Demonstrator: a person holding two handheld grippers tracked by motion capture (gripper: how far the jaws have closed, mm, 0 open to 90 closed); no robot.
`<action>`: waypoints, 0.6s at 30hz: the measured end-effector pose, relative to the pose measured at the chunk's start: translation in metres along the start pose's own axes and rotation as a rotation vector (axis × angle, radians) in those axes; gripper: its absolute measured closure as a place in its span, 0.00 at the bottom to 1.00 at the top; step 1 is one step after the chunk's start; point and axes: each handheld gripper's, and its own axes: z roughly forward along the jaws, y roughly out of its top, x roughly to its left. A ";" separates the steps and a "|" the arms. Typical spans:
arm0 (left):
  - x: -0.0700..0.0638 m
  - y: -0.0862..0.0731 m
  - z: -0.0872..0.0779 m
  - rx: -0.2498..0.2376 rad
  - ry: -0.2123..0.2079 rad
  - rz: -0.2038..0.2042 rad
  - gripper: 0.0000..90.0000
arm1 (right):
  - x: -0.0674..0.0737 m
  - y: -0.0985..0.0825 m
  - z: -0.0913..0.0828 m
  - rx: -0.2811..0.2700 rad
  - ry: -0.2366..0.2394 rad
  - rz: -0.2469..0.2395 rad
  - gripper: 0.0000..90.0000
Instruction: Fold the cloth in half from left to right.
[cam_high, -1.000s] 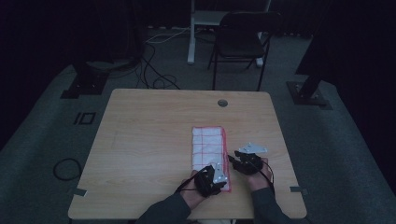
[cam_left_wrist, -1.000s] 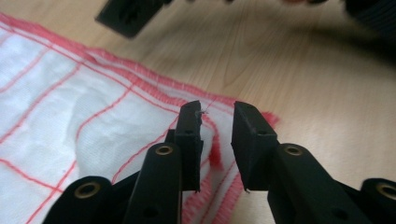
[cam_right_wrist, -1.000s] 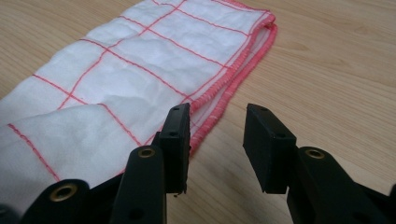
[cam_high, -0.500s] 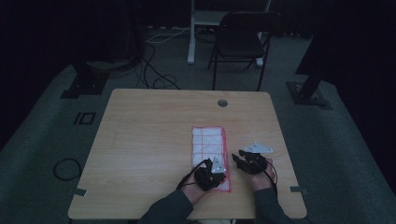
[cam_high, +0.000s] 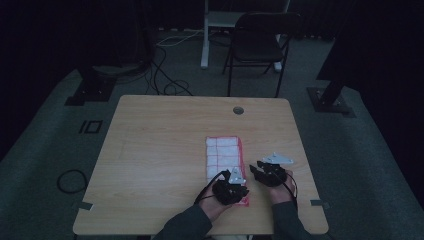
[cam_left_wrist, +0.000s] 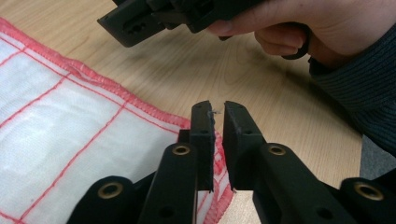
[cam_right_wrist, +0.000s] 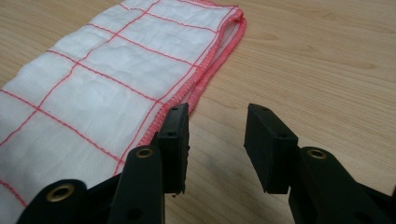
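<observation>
A light wooden table (cam_high: 165, 150) carries a folded white cloth (cam_high: 222, 157) with red grid lines.

A cloth (cam_high: 223, 159) lies flat on the table (cam_high: 160, 150), right of its middle, running from mid-table toward the near edge. The left gripper (cam_high: 235, 188) sits over the cloth's near right corner. The right gripper (cam_high: 261, 170) is just right of the cloth, over bare wood. Behind the table stands a chair (cam_high: 262, 42); cables (cam_high: 165, 75) lie on the floor to its left.

soft woven white cloth (cam_right_wrist: 93, 88) with red stitched hem; smooth pale wood-grain table (cam_right_wrist: 317, 56); matt black plastic jaws
</observation>
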 end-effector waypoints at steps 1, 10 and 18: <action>0.000 0.000 -0.001 -0.002 0.003 0.003 0.92 | 0.000 0.000 0.000 -0.001 0.001 0.000 0.67; 0.006 -0.001 -0.009 -0.026 0.051 0.021 0.89 | 0.002 -0.001 0.000 -0.001 0.002 -0.007 0.66; 0.023 -0.002 -0.022 -0.061 0.100 -0.006 0.85 | 0.003 -0.002 0.001 -0.002 0.006 -0.010 0.65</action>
